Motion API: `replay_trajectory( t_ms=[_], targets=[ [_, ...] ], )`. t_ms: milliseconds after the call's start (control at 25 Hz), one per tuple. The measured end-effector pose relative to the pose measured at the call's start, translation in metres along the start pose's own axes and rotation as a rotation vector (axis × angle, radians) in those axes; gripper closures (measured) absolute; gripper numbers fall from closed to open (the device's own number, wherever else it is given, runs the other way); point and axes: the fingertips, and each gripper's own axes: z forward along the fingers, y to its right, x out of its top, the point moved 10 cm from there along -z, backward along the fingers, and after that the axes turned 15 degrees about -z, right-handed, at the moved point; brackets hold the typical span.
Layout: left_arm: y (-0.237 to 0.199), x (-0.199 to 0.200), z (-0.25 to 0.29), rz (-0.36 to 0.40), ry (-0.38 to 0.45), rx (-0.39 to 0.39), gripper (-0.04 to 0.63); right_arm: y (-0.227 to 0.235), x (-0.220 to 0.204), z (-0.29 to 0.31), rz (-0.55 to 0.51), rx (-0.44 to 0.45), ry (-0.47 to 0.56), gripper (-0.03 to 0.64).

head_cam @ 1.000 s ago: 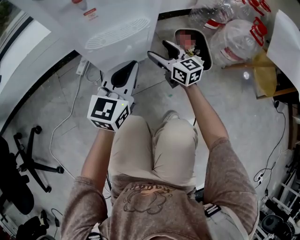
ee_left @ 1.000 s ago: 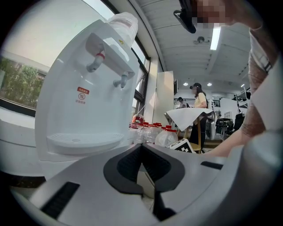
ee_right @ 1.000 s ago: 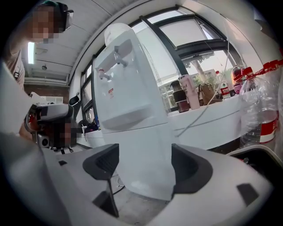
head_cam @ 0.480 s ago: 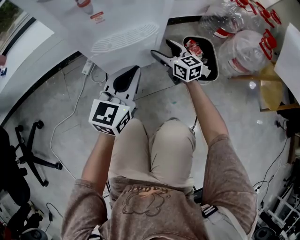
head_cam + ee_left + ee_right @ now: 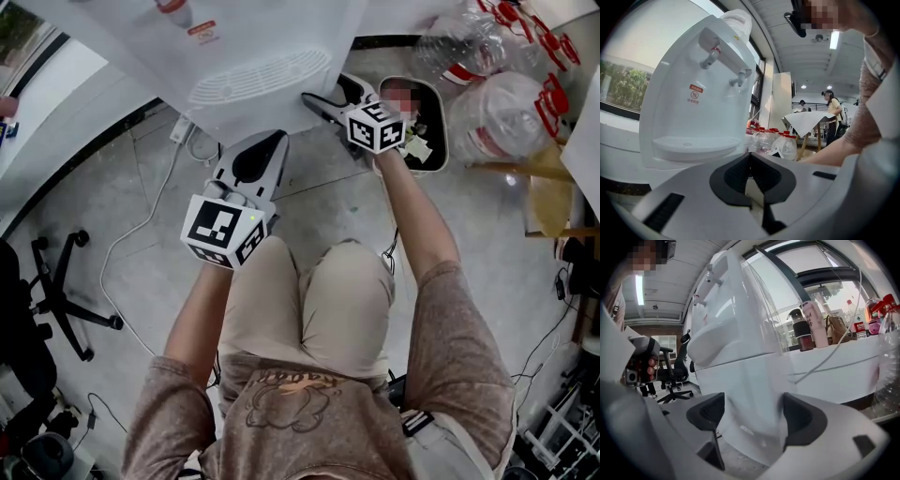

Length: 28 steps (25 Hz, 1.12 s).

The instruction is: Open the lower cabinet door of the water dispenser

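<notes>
The white water dispenser (image 5: 253, 56) stands ahead of me, its drip tray (image 5: 255, 75) facing my knees. My right gripper (image 5: 330, 92) is open at the dispenser's lower right side. In the right gripper view the lower cabinet (image 5: 745, 385) fills the gap between the spread jaws of the right gripper (image 5: 752, 416), and its corner edge runs down between them. Whether the pads touch it I cannot tell. My left gripper (image 5: 258, 159) hangs shut and empty in front of the dispenser. In its own view the left gripper (image 5: 750, 161) points up at the two taps (image 5: 726, 65).
A black bin (image 5: 433, 150) with rubbish sits right of the dispenser, beside large water bottles (image 5: 511, 103). A power strip (image 5: 178, 129) and cable (image 5: 131, 244) lie on the floor at left. An office chair base (image 5: 56, 300) is at far left. My knees (image 5: 309, 300) are below.
My right gripper has moved in towards the dispenser's lower right side, away from the bin. The left gripper has shifted only slightly.
</notes>
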Motion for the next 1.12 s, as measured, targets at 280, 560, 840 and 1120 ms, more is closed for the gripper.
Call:
replay_trajectory(
  t_ms=[280,560,840,1120],
  targets=[
    [0.000,-0.002,-0.004,-0.010,-0.002,-0.004,0.583,-0.002,0.002,0.002,0.016,-0.036,0.007,0.252],
    [0.000,-0.005,-0.013,-0.026,-0.003,-0.020,0.583,-0.009,0.002,-0.004,0.026,-0.056,-0.016,0.262],
    [0.007,-0.004,-0.015,-0.027,0.003,-0.054,0.583,-0.024,0.000,-0.019,0.027,-0.084,-0.046,0.278],
    [0.016,-0.008,-0.016,-0.027,-0.013,-0.086,0.583,-0.040,-0.003,-0.034,0.045,-0.098,-0.045,0.283]
  ],
)
